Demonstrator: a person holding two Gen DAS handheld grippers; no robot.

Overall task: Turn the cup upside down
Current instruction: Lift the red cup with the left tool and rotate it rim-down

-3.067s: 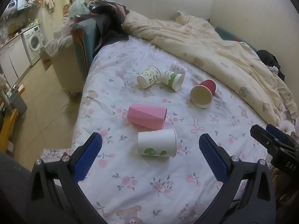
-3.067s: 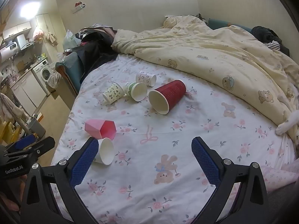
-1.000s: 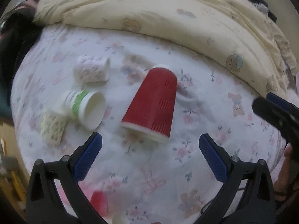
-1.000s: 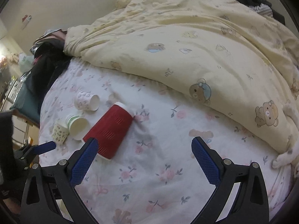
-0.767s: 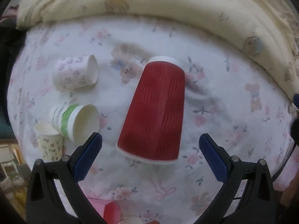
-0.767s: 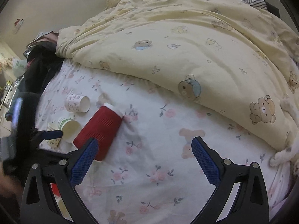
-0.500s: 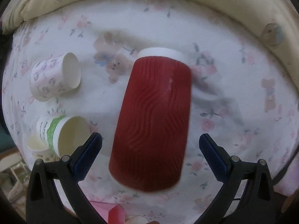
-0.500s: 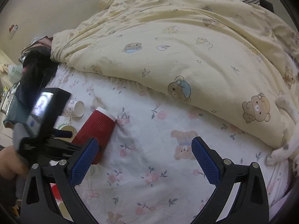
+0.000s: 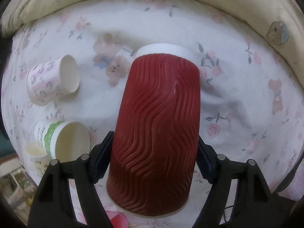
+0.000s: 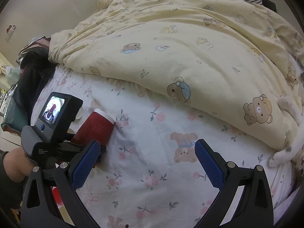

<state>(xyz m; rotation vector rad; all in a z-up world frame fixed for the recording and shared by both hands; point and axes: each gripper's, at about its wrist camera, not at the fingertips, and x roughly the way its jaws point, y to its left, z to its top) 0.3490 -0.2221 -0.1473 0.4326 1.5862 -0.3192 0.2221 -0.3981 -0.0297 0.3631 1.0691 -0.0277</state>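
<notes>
Left gripper [image 9: 154,150] has its two fingers pressed against opposite sides of the red ribbed cup [image 9: 157,131], clamped around the wider half near the open rim, while the cup lies on its side on the floral bedsheet [image 9: 237,87] with its white base pointing toward the far edge of the bed, where the yellow bear-print duvet [image 10: 190,53] is heaped. The step in hand looks like the grasp before the turn. To do it well, I would keep the squeeze light, since a paper wall near the mouth probably buckles easily, then lift the cup off the soft sheet before rotating the wrist so the rim swings down and the base comes up. Setting it down on a flat patch of sheet, away from wrinkles, should help it stand. Three smaller paper cups lie toward the left edge of the bed: a flower-print cup [image 9: 51,81], a green-banded cup [image 9: 64,138] just beside the left finger, and a pale cup [image 9: 37,152] behind it; the swing should avoid them. Right gripper [image 10: 145,165] hovers with its fingers spread wide, holding nothing, over bare sheet nearer the bed's right side.
</notes>
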